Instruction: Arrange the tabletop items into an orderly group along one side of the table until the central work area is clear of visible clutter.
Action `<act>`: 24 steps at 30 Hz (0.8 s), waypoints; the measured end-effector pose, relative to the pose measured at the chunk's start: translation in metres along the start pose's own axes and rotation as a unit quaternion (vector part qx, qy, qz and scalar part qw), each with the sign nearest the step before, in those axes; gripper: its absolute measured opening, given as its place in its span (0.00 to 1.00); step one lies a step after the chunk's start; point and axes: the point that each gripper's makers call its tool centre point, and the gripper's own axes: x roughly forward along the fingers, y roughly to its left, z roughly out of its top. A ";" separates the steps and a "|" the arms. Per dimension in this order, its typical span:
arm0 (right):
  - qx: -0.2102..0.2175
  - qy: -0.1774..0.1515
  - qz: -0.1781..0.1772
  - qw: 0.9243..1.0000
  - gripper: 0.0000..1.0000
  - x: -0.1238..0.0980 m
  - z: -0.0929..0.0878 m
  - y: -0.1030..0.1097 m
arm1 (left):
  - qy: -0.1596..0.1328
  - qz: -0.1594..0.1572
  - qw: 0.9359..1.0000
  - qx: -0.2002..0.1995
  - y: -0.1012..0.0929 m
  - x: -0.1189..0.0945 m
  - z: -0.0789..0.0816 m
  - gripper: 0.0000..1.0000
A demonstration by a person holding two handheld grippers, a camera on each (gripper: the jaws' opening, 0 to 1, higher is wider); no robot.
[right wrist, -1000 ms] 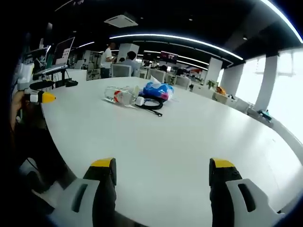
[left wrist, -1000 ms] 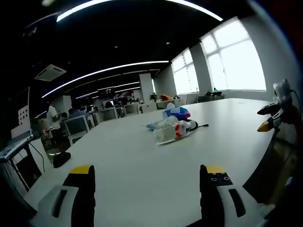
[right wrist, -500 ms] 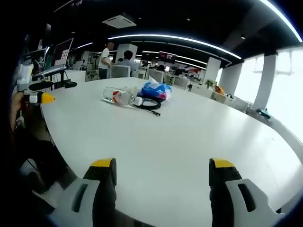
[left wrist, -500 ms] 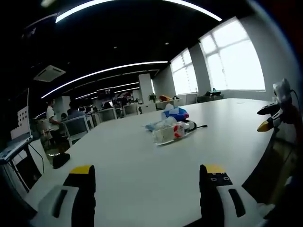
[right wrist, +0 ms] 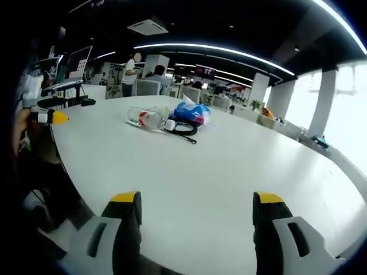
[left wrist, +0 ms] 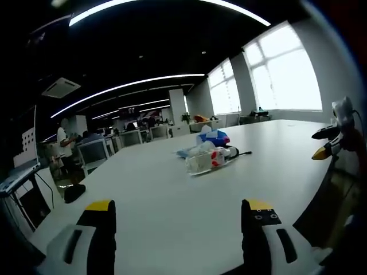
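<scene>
Broad white table (left wrist: 172,200) in strip-lit office, both tongs (left wrist: 179,213) (right wrist: 196,206) agape, empty.

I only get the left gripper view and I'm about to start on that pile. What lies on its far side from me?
Observer: In the right gripper view a black cable lies coiled on the white table, against the clear bottle and the blue packet.
Operator: Is the right gripper carrying anything?
Observer: No. The right gripper is open, with only bare tabletop between its jaws.
Operator: Anything along the table's left edge?
Observer: A dark, flat object lies near the far left rim; it is too small to identify. The left gripper's yellow tip shows at that side too.
</scene>
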 end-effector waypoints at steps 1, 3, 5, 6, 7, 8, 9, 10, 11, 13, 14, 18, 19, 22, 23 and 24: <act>0.000 -0.001 0.000 1.000 0.77 0.000 0.001 0.000 | 0.000 0.000 1.000 0.001 0.000 0.000 0.000 0.90; 0.000 -0.001 -0.002 1.000 0.77 -0.001 0.001 -0.001 | 0.001 -0.001 1.000 0.003 0.000 0.000 0.000 0.90; -0.001 0.000 -0.004 1.000 0.77 -0.001 0.001 -0.002 | 0.001 0.000 1.000 0.005 0.000 -0.001 0.000 0.90; -0.001 0.000 -0.005 1.000 0.76 -0.001 0.001 -0.002 | 0.000 0.000 1.000 0.005 0.000 -0.001 0.000 0.90; 0.001 0.002 -0.007 1.000 0.76 -0.001 0.000 -0.003 | -0.002 0.001 1.000 0.009 0.001 -0.001 0.002 0.90; 0.002 0.002 -0.007 1.000 0.76 -0.001 0.000 -0.003 | -0.005 0.003 1.000 0.009 0.001 -0.001 0.004 0.90; 0.003 0.003 -0.007 1.000 0.76 -0.001 -0.001 -0.003 | -0.006 0.004 1.000 0.009 0.001 -0.001 0.004 0.90; 0.003 0.004 -0.007 1.000 0.76 -0.001 -0.001 -0.003 | -0.006 0.004 1.000 0.009 0.002 -0.001 0.004 0.90; 0.002 0.005 -0.007 1.000 0.76 -0.001 -0.002 -0.002 | -0.005 0.003 1.000 0.009 0.001 -0.001 0.003 0.90; 0.001 0.007 -0.007 1.000 0.76 -0.001 -0.002 -0.002 | -0.002 0.003 1.000 0.013 0.001 -0.001 0.002 0.90; 0.001 0.007 -0.006 1.000 0.76 -0.001 -0.002 -0.002 | 0.000 0.003 1.000 0.015 0.001 -0.001 0.002 0.90; 0.002 0.009 -0.005 1.000 0.75 -0.001 -0.003 -0.002 | 0.001 0.005 1.000 0.014 0.003 -0.002 0.001 0.89; 0.002 0.009 -0.005 1.000 0.75 0.000 -0.003 -0.002 | 0.003 0.005 1.000 0.015 0.003 -0.002 0.000 0.89; 0.002 0.009 -0.003 1.000 0.75 0.000 -0.003 -0.001 | 0.005 0.006 1.000 0.016 0.003 -0.003 0.000 0.88; 0.002 0.009 -0.002 1.000 0.75 0.000 -0.002 -0.001 | 0.004 0.007 1.000 0.017 0.003 -0.003 0.001 0.88; 0.002 0.008 -0.003 1.000 0.75 0.000 -0.002 -0.001 | 0.002 0.008 1.000 0.017 0.004 -0.004 0.002 0.88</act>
